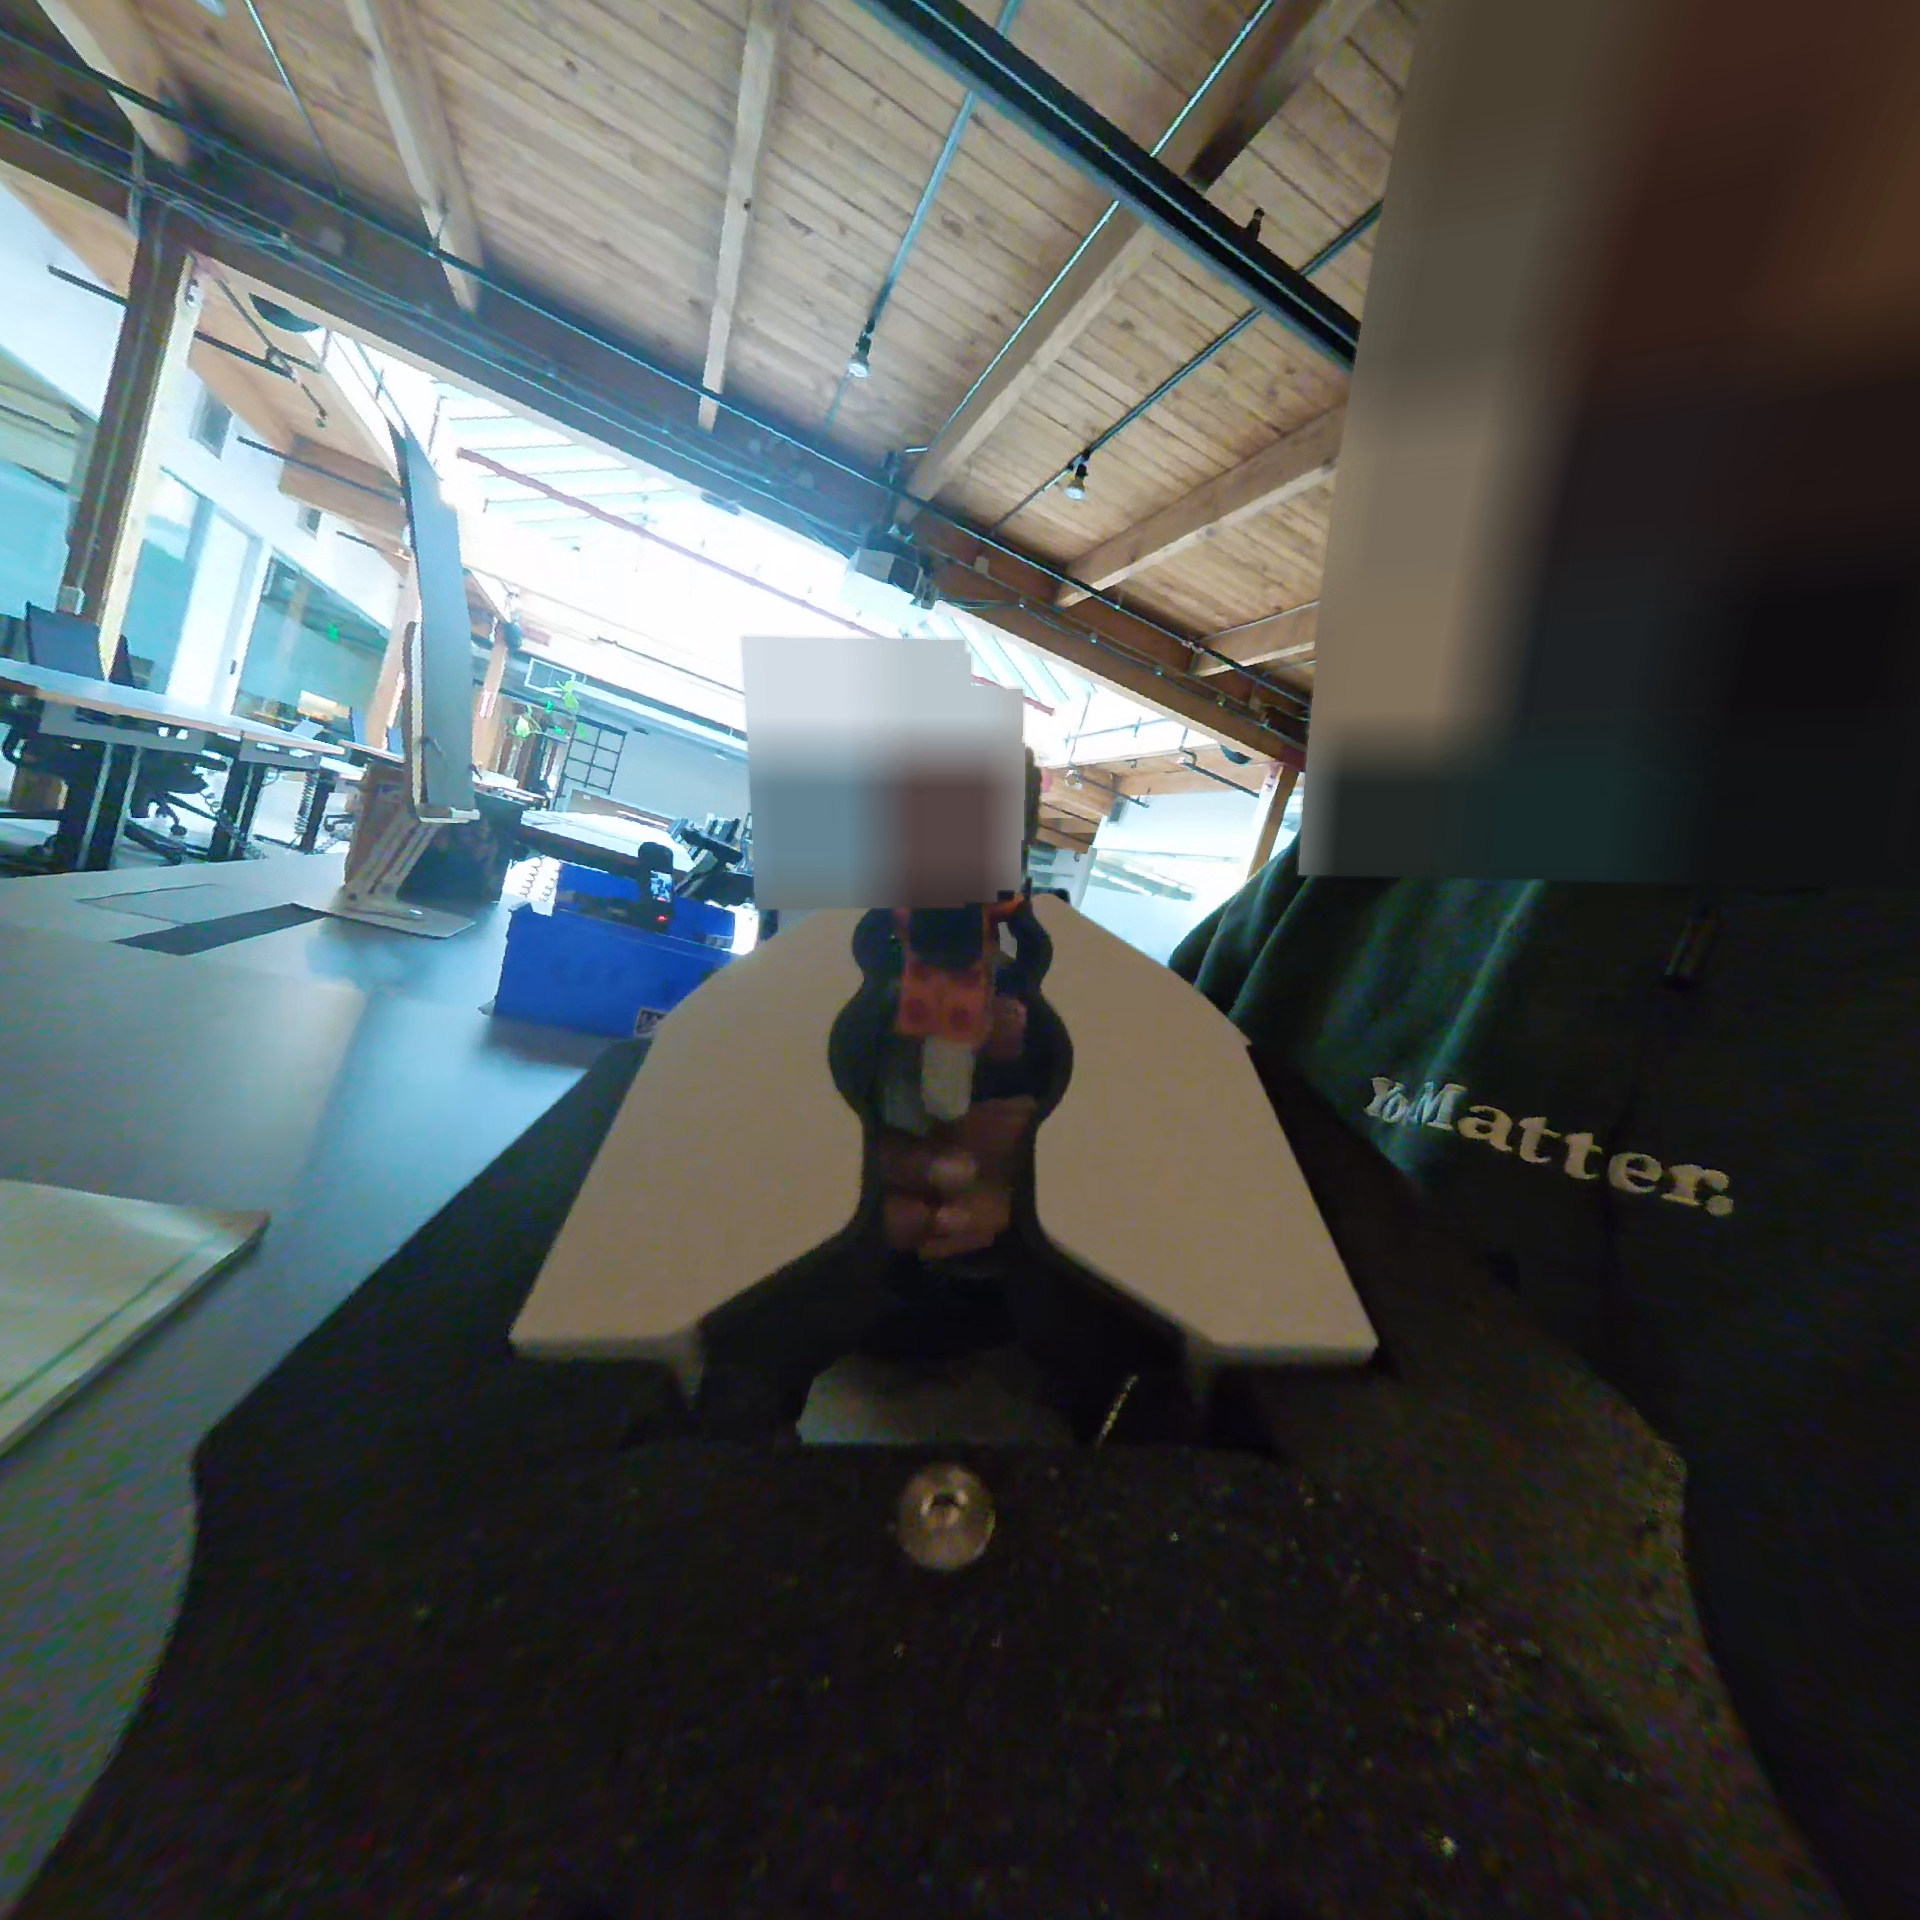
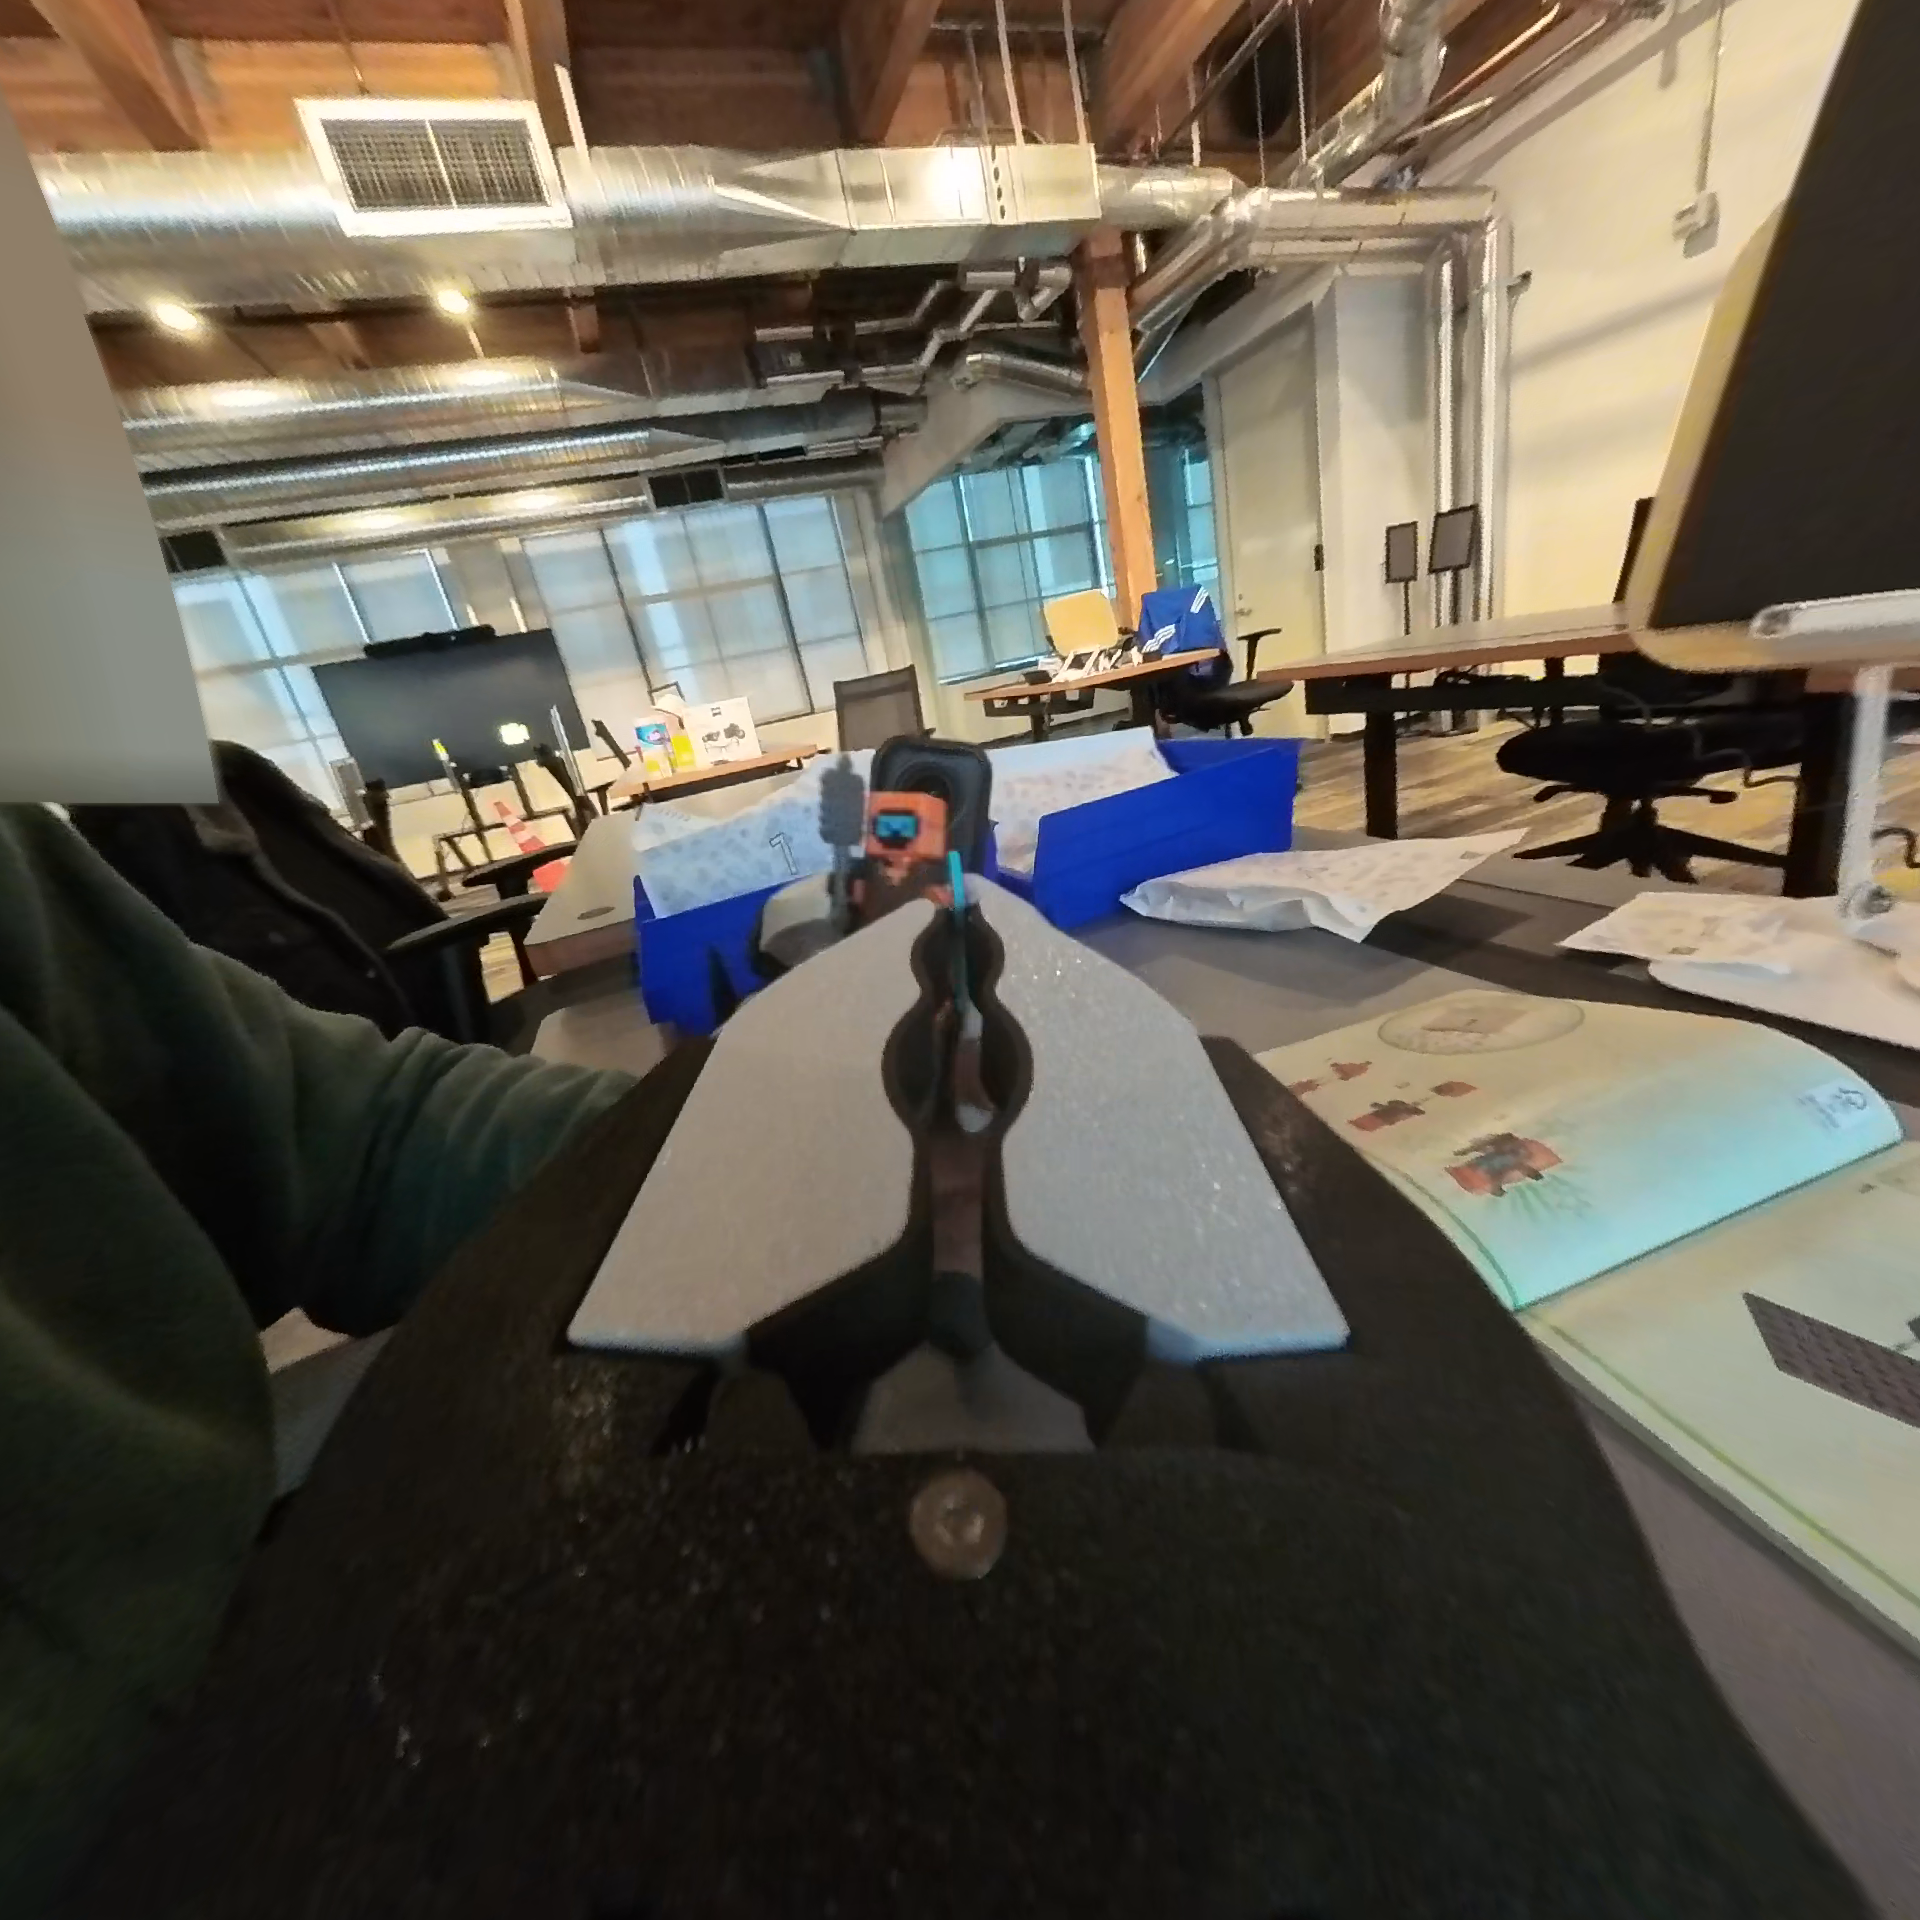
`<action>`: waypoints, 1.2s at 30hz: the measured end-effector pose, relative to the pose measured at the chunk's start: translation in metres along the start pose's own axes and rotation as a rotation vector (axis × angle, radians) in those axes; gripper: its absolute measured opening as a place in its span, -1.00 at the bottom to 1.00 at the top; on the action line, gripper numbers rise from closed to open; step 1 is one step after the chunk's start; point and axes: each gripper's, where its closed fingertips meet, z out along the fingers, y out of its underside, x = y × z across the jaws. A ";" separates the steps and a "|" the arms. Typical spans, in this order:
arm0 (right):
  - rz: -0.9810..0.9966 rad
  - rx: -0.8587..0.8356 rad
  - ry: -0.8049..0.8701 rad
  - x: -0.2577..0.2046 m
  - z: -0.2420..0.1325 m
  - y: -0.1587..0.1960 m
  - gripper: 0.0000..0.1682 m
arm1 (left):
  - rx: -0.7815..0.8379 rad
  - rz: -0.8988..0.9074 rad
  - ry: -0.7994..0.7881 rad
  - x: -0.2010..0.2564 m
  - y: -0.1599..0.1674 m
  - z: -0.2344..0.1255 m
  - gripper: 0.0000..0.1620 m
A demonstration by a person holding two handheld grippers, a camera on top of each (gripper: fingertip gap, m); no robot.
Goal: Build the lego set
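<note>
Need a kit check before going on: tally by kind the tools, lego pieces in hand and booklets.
Tongs: 2 (left, right)
Figure: 1, in the left tongs
Teal part: 1, in the right tongs, at the figure's side
Booklet: 1, open
Total: 5

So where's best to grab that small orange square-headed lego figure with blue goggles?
Probably its flat-sided body below the head, from the back, as the left gripper does. The small orange square-headed lego figure stands upright, face and raised grey tool toward the right gripper, so the back is clear.
</note>
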 end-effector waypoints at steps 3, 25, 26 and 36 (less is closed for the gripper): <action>0.055 -0.023 -0.014 0.007 -0.002 0.005 -0.97 | 0.003 -0.006 0.007 0.001 0.000 0.000 -0.72; -0.164 -0.832 -0.029 0.117 -0.073 0.130 -0.97 | -0.251 0.120 -0.174 -0.029 0.041 -0.007 -0.72; -0.170 -0.858 -0.029 0.117 -0.075 0.132 -0.97 | -0.251 0.117 -0.174 -0.030 0.041 -0.007 -0.72; -0.158 -0.920 -0.016 0.119 -0.078 0.138 -0.97 | -0.259 0.091 -0.171 -0.030 0.045 -0.008 -0.72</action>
